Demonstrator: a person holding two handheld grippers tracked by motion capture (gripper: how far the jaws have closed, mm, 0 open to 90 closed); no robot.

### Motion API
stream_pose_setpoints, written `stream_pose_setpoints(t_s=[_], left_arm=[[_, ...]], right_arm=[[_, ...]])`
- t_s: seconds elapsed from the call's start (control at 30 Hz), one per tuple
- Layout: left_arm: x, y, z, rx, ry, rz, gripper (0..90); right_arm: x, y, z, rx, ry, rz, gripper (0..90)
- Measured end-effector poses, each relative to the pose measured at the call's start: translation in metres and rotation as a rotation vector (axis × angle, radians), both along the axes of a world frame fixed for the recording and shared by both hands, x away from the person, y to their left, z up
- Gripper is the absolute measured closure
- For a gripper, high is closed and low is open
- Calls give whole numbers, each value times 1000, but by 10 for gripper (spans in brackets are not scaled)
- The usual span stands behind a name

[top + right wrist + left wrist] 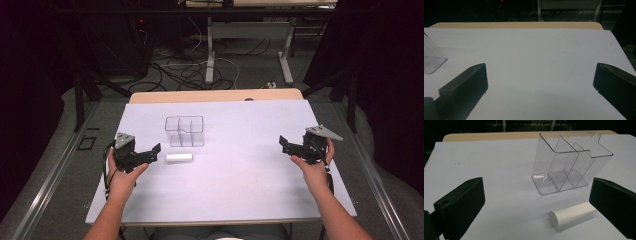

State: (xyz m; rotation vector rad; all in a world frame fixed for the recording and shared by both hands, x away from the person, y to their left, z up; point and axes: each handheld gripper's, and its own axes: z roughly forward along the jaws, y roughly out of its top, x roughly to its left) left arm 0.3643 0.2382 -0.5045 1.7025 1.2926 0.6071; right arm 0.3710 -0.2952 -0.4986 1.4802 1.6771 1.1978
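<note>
Paper (240, 170), white, covers the table where I work, with a strip of the wooden tabletop (215, 95) showing along its far edge. My left gripper (152, 152) sits at the left side of the sheet, its jaws spread wide and holding nothing. Just beside it, toward the middle, a short white cylinder (179, 158) lies on its side on the paper; in the left gripper view it rests close to one jaw tip, though I cannot tell if they touch. Just behind the cylinder stands a clear plastic organizer (185, 131), upright, split by thin walls into several compartments, all of them bare.

My right gripper (286, 145) is well apart from both, over the right side of the sheet, jaws likewise spread and pinching nothing. In the right gripper view a corner of the organizer (431, 60) shows at the left edge.
</note>
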Motion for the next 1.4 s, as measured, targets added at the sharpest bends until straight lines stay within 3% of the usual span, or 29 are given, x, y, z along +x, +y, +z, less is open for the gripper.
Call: stream_pose_setpoints(t_s=[0.13,0.27,0.47,0.8,1.17,1.4], left_arm=[[2,-1,-1,-19,15,9,5],[2,-1,1,-23,15,15,17],[-1,0,3,-53,10,28,48],[2,-2,6,-46,15,27,115],[13,-5,15,-31,20,77,259],[26,-9,29,-51,17,93,310]], right_arm=[[2,3,-5,20,31,31,0],[3,7,-5,-12,26,52,0],[0,14,-5,-15,32,68,0],[1,17,-8,-31,24,76,0],[4,18,-12,-30,42,78,0],[5,18,-13,-27,43,82,0]])
